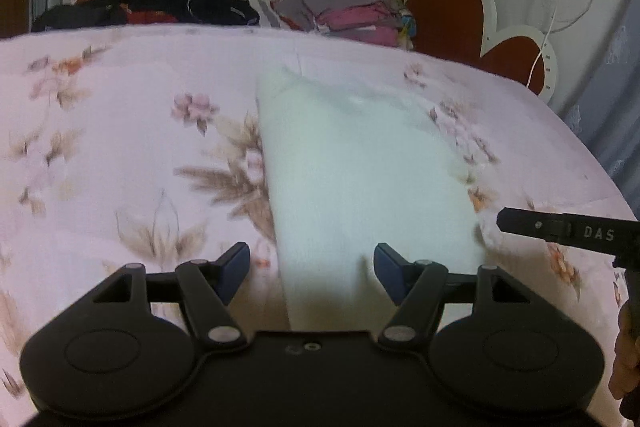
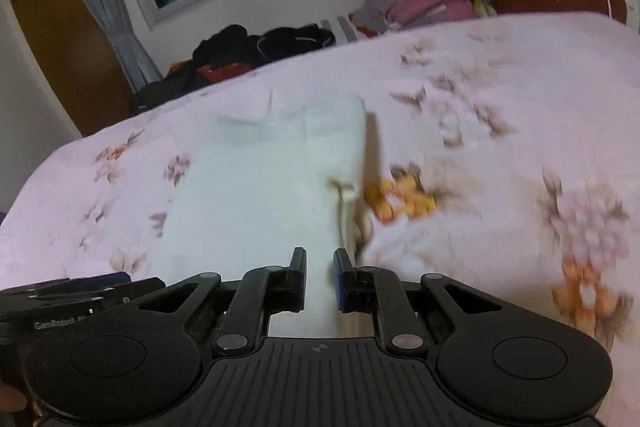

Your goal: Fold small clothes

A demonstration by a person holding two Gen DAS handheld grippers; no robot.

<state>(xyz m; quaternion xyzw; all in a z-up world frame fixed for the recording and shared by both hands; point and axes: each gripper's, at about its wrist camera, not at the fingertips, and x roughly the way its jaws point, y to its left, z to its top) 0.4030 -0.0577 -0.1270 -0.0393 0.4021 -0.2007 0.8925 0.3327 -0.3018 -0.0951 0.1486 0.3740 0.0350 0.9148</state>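
Your right gripper (image 2: 320,279) is clamped on the near edge of the white garment (image 2: 256,187), which lies lengthwise on the floral bedspread (image 2: 500,99), while your left gripper (image 1: 312,275) hangs spread apart, empty, over that garment's near end.

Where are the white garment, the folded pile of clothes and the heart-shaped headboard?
white garment (image 1: 360,163): left wrist view, flat middle.
folded pile of clothes (image 1: 348,9): left wrist view, pink layers.
heart-shaped headboard (image 1: 452,7): left wrist view, red panel.
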